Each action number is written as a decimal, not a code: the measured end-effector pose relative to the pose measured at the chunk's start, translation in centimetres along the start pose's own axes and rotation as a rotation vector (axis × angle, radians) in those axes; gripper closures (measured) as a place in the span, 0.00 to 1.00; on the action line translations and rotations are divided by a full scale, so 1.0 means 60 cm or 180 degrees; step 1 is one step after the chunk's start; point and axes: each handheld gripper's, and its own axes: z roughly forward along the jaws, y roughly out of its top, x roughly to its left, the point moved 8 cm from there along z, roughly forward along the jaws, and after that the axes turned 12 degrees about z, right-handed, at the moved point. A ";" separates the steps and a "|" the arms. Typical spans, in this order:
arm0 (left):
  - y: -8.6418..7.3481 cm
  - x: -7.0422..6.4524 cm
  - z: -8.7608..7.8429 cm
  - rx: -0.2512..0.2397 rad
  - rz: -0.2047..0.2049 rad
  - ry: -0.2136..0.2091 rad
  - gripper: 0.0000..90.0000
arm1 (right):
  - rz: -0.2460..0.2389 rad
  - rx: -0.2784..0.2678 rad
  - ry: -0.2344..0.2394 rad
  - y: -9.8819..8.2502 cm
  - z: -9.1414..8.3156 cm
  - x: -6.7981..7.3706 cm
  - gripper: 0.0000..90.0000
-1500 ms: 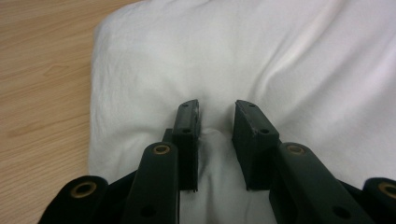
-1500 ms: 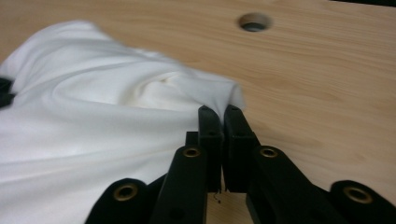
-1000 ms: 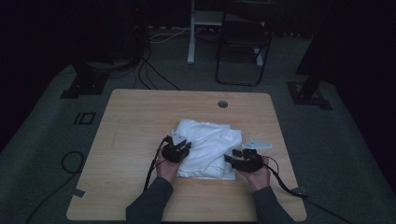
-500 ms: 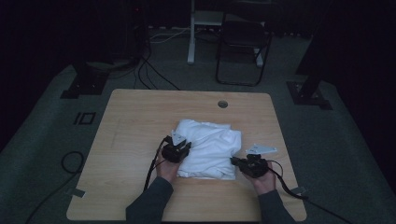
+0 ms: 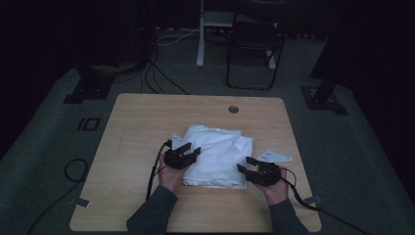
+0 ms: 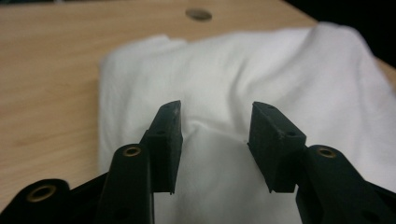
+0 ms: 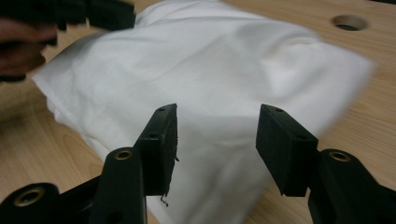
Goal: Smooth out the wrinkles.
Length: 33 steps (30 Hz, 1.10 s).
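Note:
A folded white cloth (image 5: 218, 154) lies in the middle of the wooden table (image 5: 147, 127). My left gripper (image 5: 190, 151) rests on the cloth's left edge. In the left gripper view it (image 6: 215, 126) stands open, jaws spread over the cloth (image 6: 261, 70), with a small pucker of fabric between them. My right gripper (image 5: 246, 168) sits at the cloth's near right corner. In the right gripper view it (image 7: 217, 135) is open too, low over the cloth (image 7: 210, 60), gripping nothing. The other hand and gripper (image 7: 93, 11) show at the far side of the cloth.
A round cable hole (image 5: 233, 109) sits near the table's far edge. Cables trail from both grippers off the near edge. A black chair (image 5: 254, 54) and stand bases stand on the carpet beyond the table. The room is dim.
My right gripper has drawn back off the cloth toward its near right corner. The left gripper has stayed put on the left edge.

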 end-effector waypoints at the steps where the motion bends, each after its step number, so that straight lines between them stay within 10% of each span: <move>1: 0.001 0.002 -0.008 -0.0039 0.0019 0.0019 0.60 | -0.0039 0.0049 -0.0007 -0.003 0.009 0.006 0.52; 11: -0.048 -0.010 -0.019 0.0050 -0.0028 -0.0067 0.59 | -0.0217 0.0584 -0.0384 -0.058 0.085 -0.015 0.56; 24: -0.061 -0.008 -0.025 0.0120 0.0017 0.0040 0.59 | 0.0126 0.0473 -0.0311 -0.032 0.139 -0.040 0.57; 33: -0.060 0.064 -0.022 0.0179 -0.0064 0.0393 0.59 | 0.0154 0.0423 -0.0232 -0.002 0.197 -0.016 0.57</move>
